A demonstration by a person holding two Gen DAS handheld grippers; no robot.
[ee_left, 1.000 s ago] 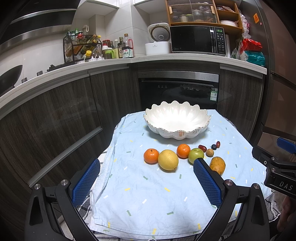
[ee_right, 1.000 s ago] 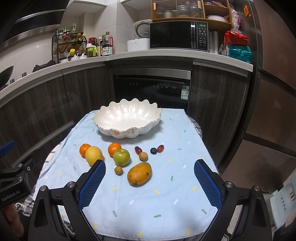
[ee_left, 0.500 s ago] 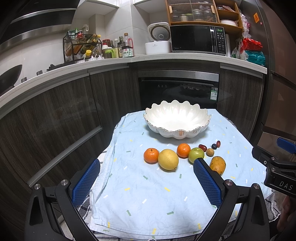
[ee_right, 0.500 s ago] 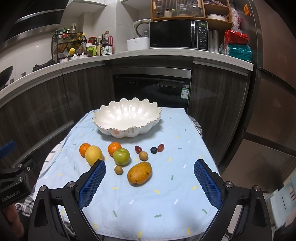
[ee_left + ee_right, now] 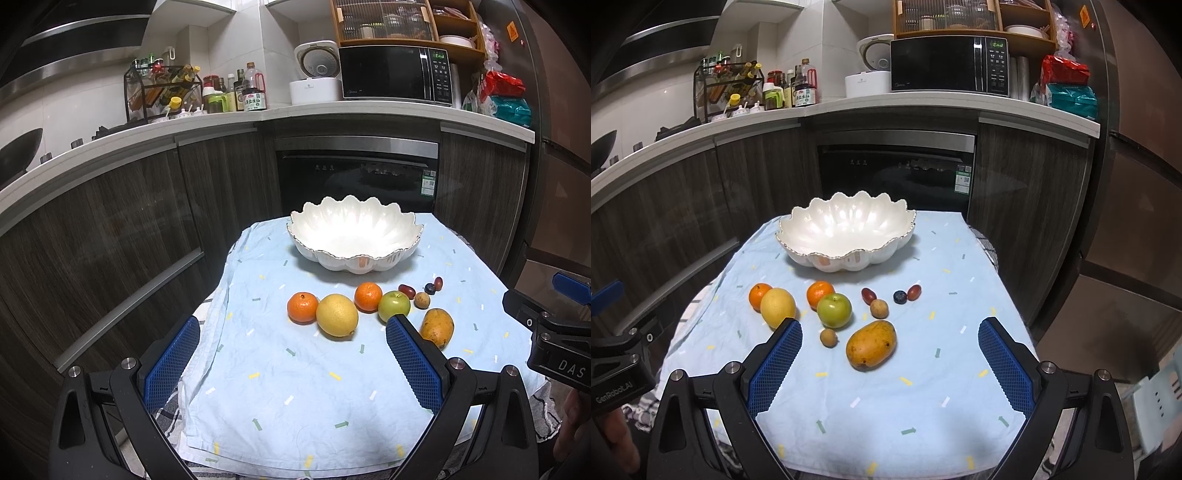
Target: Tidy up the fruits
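Fruits are laid in a row on the table (image 5: 923, 398) before an empty white bowl (image 5: 846, 236): from the left, orange (image 5: 759, 295), lemon (image 5: 777, 306), second orange (image 5: 820, 293), green apple (image 5: 834, 310), mango (image 5: 871, 345). Left hand-held gripper (image 5: 291, 363) and right hand-held gripper (image 5: 890, 363) are held spread wide, gripping nothing.

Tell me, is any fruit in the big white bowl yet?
Not yet. The white bowl is empty, so nothing looks done. Both the left hand-held gripper and the right hand-held gripper are open and hold nothing. The mango, green apple, lemon, oranges and small fruits all wait on the cloth.
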